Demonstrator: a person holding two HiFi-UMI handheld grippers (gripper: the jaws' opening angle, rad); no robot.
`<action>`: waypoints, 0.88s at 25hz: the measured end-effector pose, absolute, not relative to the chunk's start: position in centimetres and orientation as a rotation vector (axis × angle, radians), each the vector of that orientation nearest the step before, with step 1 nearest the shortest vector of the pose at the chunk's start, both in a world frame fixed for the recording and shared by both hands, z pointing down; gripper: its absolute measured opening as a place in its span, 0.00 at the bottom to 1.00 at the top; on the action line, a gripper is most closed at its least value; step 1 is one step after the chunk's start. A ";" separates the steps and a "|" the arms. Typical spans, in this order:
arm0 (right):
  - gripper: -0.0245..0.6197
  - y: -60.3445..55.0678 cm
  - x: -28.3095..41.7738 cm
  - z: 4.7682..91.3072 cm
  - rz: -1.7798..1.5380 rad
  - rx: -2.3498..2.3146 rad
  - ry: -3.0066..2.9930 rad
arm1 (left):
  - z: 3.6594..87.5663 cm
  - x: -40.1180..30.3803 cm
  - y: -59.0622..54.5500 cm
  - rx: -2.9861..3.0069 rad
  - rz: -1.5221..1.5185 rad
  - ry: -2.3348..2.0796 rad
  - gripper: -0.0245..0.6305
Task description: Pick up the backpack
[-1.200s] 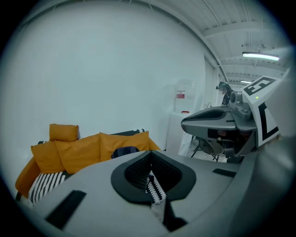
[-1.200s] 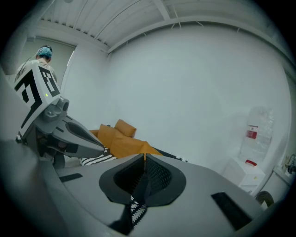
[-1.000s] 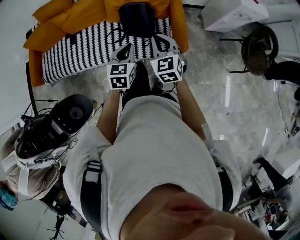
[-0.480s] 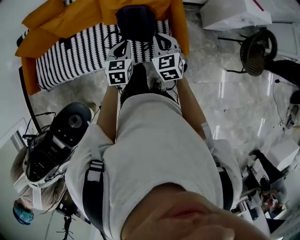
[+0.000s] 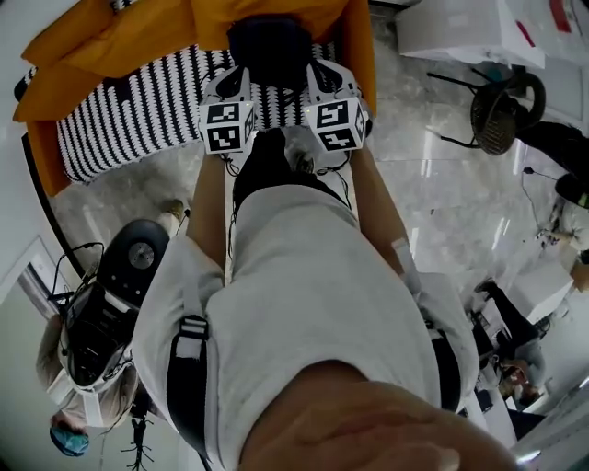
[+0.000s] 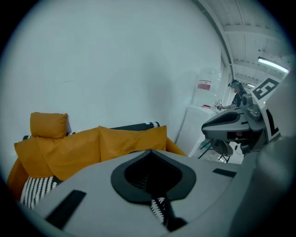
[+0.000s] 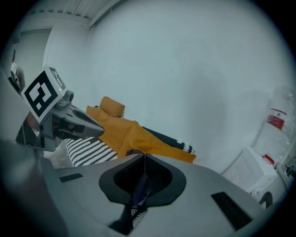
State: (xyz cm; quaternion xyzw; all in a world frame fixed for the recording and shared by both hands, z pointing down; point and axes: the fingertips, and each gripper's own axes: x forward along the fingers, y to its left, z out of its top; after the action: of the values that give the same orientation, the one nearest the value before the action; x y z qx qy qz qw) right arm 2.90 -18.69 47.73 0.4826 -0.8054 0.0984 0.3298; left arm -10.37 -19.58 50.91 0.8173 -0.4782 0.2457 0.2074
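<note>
The backpack (image 5: 267, 41) is a dark bag standing on the striped sofa seat (image 5: 129, 110), against orange cushions (image 5: 101, 46), at the top middle of the head view. My left gripper (image 5: 230, 85) and right gripper (image 5: 322, 78) reach side by side toward it, their tips over the seat's front edge just below the bag. Both are shut with nothing between the jaws. In the left gripper view the shut jaws (image 6: 150, 150) point at the orange cushions (image 6: 92, 143). A dark sliver of the bag (image 7: 134, 152) shows past the right gripper (image 7: 144, 155).
A white box (image 5: 460, 28) lies on the glossy floor at the upper right, with a black chair (image 5: 502, 106) beside it. Another person with head-worn gear (image 5: 101, 313) stands at the lower left. My own torso fills the middle of the head view.
Both grippers have moved forward and down together toward the sofa and the backpack, staying shut. The sofa and the bag now sit closer under the tips.
</note>
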 end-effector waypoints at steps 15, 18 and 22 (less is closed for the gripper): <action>0.10 -25.7 -0.3 57.3 0.469 1.165 -2.034 | 59.0 -12.0 -26.4 2.158 0.652 -1.134 0.06; 0.10 -27.3 0.1 58.2 0.534 1.291 -2.032 | 60.0 -11.3 -28.2 2.204 0.710 -1.104 0.06; 0.10 -28.5 -0.1 60.5 0.584 1.278 -1.985 | 61.7 -11.0 -30.0 2.246 0.800 -1.059 0.06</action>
State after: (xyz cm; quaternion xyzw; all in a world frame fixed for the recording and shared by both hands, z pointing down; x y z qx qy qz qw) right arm -0.12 -28.51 60.55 0.4928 -0.7655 0.2250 0.3473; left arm -10.96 -30.02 61.66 0.8307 -0.3916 0.2958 0.2630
